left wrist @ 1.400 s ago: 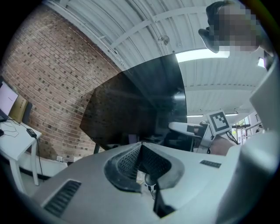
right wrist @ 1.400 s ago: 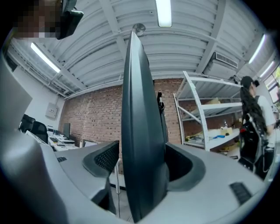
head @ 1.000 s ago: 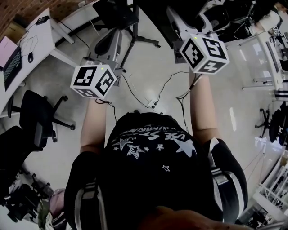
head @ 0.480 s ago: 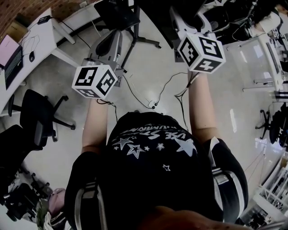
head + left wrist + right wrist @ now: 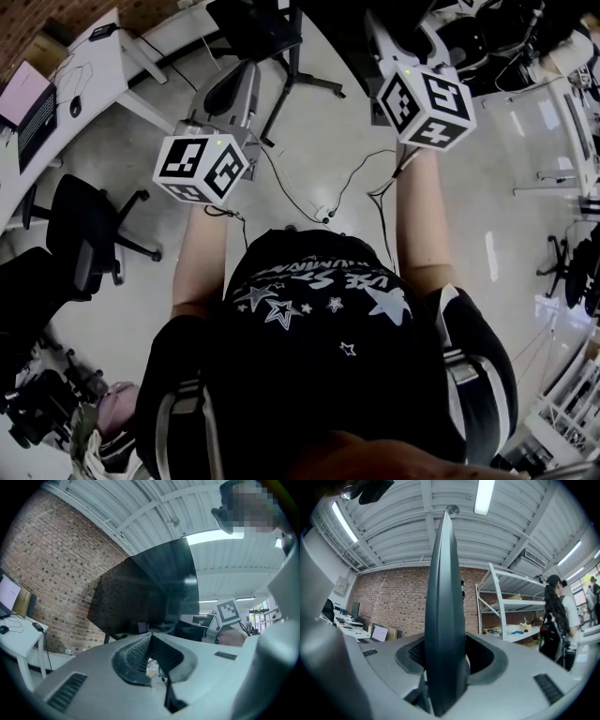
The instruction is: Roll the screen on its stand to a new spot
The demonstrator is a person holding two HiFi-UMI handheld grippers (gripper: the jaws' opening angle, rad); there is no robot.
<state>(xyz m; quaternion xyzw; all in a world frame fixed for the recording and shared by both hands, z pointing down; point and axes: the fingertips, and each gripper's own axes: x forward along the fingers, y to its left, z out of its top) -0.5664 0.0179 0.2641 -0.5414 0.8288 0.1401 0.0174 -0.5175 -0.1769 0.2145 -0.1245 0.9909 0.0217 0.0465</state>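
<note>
The right claw (image 5: 446, 654) has just been closing and now pinches the upright right edge of the screen (image 5: 444, 592). The left claw (image 5: 150, 637), shut and empty, faces the dark panel nearer its left side. Push steadily with the grip square, steering clear of the floor cables (image 5: 281, 187). The stand's base is hidden, and the head view cuts the screen off at the far side.
</note>
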